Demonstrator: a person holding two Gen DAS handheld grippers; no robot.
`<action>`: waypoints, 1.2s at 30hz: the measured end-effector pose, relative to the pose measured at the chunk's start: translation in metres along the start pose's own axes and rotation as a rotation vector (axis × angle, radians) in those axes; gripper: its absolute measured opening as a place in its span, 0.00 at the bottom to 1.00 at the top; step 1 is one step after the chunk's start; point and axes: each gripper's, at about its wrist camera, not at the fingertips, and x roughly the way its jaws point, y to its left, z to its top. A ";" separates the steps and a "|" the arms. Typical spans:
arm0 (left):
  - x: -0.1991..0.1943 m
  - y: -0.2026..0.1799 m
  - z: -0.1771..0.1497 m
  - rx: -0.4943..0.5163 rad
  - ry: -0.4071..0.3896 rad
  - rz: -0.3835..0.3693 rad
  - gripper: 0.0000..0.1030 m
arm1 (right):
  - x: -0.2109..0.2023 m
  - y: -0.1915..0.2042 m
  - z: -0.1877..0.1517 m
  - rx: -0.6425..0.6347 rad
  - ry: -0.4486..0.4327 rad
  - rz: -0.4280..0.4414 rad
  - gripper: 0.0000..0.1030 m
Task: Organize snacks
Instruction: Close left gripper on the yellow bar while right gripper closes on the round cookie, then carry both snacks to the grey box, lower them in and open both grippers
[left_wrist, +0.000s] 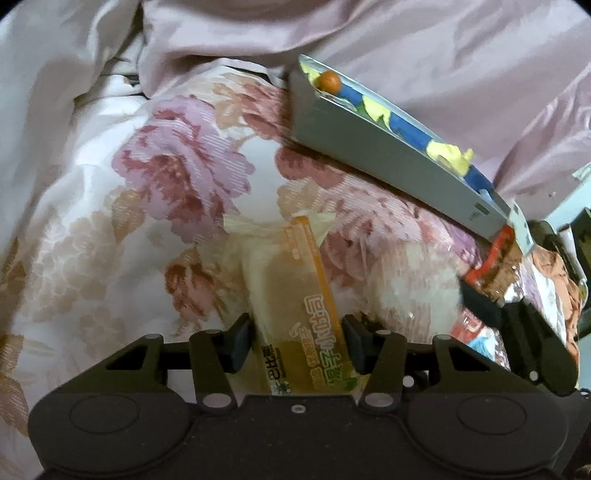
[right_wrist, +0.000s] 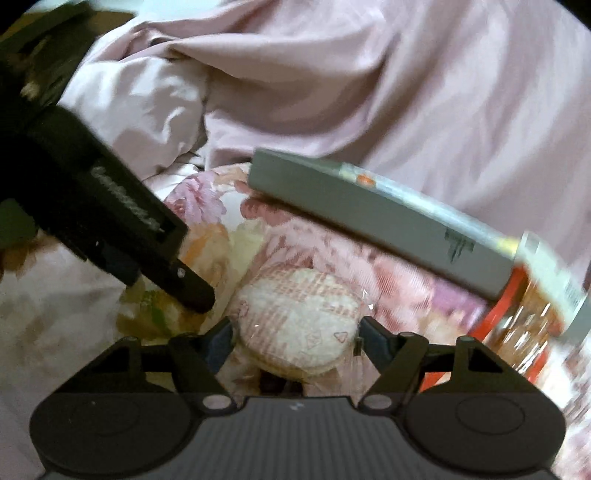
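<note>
A long yellow-orange snack packet (left_wrist: 295, 295) with printed characters lies on the floral bedspread (left_wrist: 177, 177). My left gripper (left_wrist: 297, 332) is shut on it, one pad against each long side. A round pale cake in clear wrap (right_wrist: 299, 321) sits between the pads of my right gripper (right_wrist: 295, 332), which press on its wrapper at both sides. The left wrist view shows that cake (left_wrist: 413, 288) just right of the yellow packet, with a finger of the right gripper (left_wrist: 480, 306) beside it. In the right wrist view, a left gripper finger (right_wrist: 192, 291) points down at the yellow packet (right_wrist: 155, 314).
A flat grey box (left_wrist: 388, 158) with a blue and yellow picture on top lies tilted behind the snacks, also seen as the grey box (right_wrist: 369, 218). A red-edged packet (right_wrist: 517, 325) sticks out under its right end. A rumpled pink duvet (left_wrist: 406, 44) lies behind everything.
</note>
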 end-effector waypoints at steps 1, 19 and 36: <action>-0.001 0.000 -0.001 -0.002 0.002 -0.005 0.51 | -0.003 0.005 0.001 -0.043 -0.014 -0.025 0.74; -0.008 0.013 -0.010 -0.223 0.056 -0.222 0.49 | -0.039 -0.003 0.016 -0.155 -0.096 -0.244 0.74; -0.066 -0.035 0.019 -0.082 -0.331 -0.206 0.49 | -0.041 -0.024 0.025 -0.041 -0.147 -0.320 0.74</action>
